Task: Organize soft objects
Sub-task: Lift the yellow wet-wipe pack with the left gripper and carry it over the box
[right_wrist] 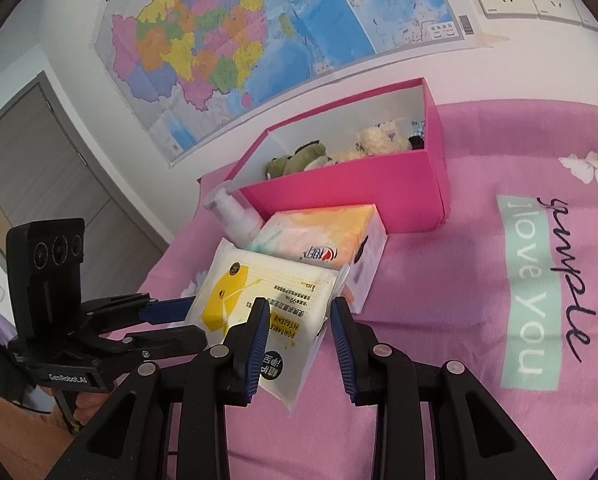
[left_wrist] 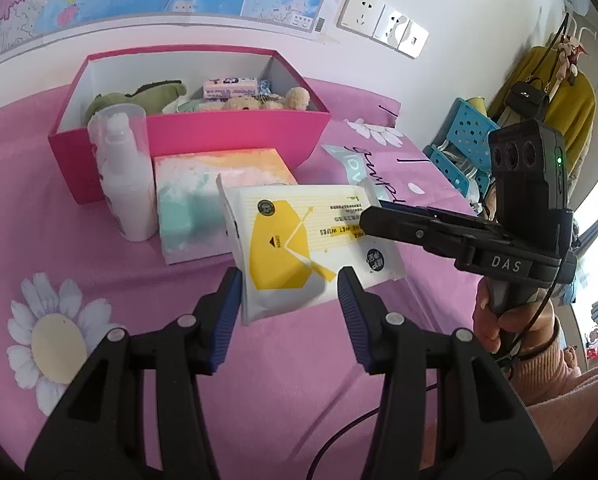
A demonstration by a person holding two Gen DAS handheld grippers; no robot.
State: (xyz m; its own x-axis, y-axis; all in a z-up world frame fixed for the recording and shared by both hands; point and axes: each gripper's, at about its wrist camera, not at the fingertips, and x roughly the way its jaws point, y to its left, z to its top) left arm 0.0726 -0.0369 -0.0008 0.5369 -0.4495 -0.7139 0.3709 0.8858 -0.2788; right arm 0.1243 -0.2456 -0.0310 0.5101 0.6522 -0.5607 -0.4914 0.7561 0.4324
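A white and yellow pack of wet wipes [left_wrist: 299,232] [right_wrist: 239,280] hangs a little above the pink bedspread, held at both ends. My left gripper [left_wrist: 289,288] [right_wrist: 195,320] is shut on its near end in the left wrist view. My right gripper [left_wrist: 365,220] [right_wrist: 299,316] is shut on the other end. Behind it stands an open pink box [left_wrist: 227,136] [right_wrist: 339,200] that holds a green plush toy [left_wrist: 147,96] [right_wrist: 295,160], a beige teddy bear [left_wrist: 259,102] [right_wrist: 379,140] and small packets.
A pastel tissue box [left_wrist: 203,184] [right_wrist: 327,232] lies just in front of the pink box, with a white pump bottle [left_wrist: 125,184] [right_wrist: 235,212] beside it. A blue perforated basket [left_wrist: 459,140] stands off the bed's right side. A map hangs on the wall behind.
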